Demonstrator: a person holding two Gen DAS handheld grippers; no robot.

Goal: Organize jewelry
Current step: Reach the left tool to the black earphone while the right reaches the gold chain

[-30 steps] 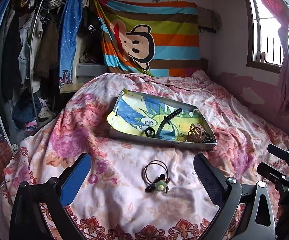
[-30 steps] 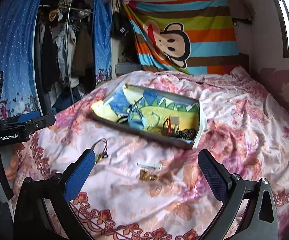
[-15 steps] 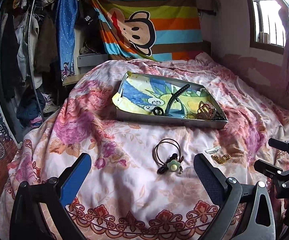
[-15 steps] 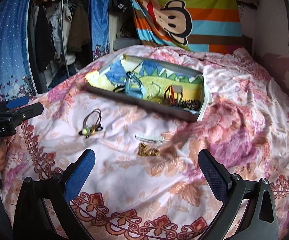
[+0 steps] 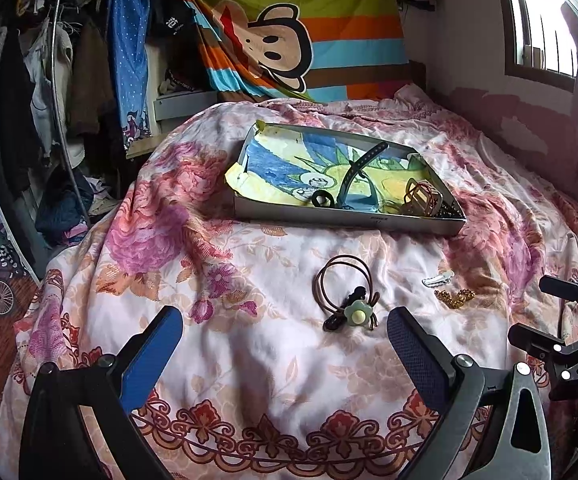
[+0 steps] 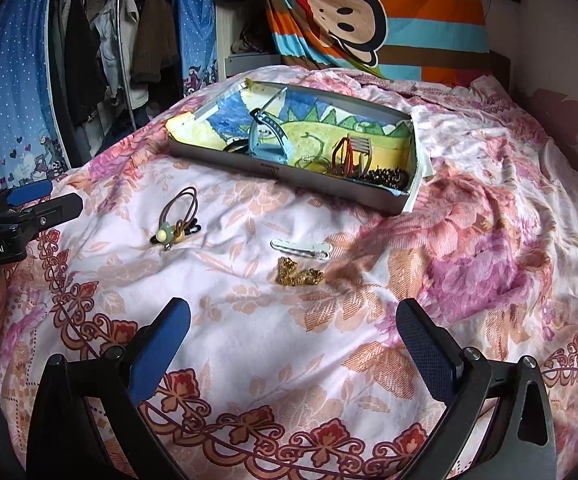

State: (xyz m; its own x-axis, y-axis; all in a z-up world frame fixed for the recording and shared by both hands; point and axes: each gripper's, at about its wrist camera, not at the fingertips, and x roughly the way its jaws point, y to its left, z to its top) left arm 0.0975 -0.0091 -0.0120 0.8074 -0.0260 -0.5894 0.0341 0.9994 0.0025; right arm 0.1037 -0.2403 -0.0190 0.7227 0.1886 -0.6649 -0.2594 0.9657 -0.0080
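Observation:
A shallow grey tray lined with a drawing sits mid-bed and holds a blue headband, hair clips and ties. On the quilt in front lie a brown hair tie with a green flower, a white hair clip and a gold chain. My left gripper is open and empty, just short of the hair tie. My right gripper is open and empty, just short of the gold chain.
The floral quilt covers the bed. A clothes rack stands at the left, a striped monkey blanket hangs behind, and a window is at the right. The bed's front edge lies under both grippers.
Both grippers have tilted downward and drawn closer to the loose items on the quilt. The hair tie, clip and chain lie where they were. Both grippers stay open.

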